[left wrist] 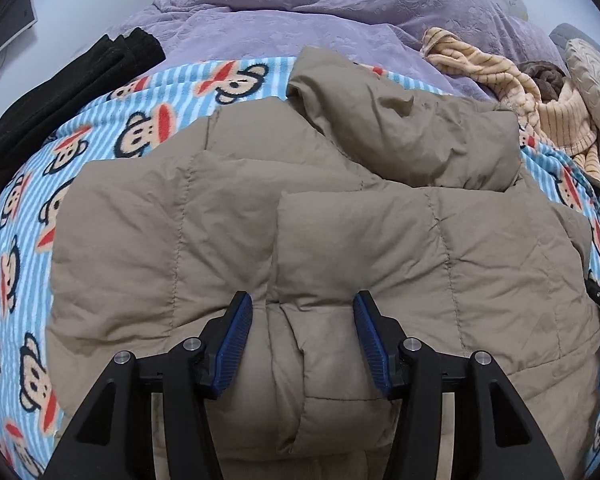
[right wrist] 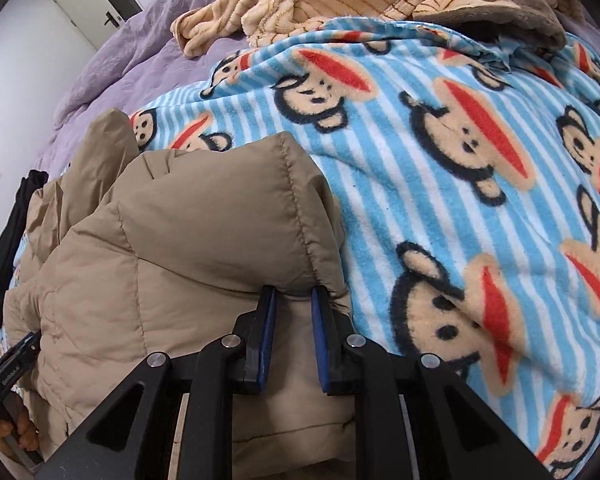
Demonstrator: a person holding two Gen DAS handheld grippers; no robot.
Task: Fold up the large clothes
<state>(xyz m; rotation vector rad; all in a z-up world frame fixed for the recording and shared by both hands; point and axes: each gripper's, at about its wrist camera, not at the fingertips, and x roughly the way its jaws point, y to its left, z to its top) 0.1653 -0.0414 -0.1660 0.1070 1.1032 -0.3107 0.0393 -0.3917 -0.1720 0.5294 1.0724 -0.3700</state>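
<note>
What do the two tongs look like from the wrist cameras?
Both match. The left tongs and the right tongs each have matte black angular linkage arms with triangular cut-outs and round silver pivot pins. The fingers carry dark blue ribbed pads. No cables or sleeves show; small white lettering marks the left tongs' body in the right view.

So it's a bed point(left wrist: 340, 12) with a lilac textured cover, and a blue-striped monkey-print fleece blanket point(left wrist: 32, 216) spread over the near part. On the blanket sits a puffy tan jacket point(left wrist: 228, 216). Folded black clothing point(left wrist: 60, 84) lies at the left edge, and a heap of striped cream knitwear point(left wrist: 540, 92) lies off right.
</note>
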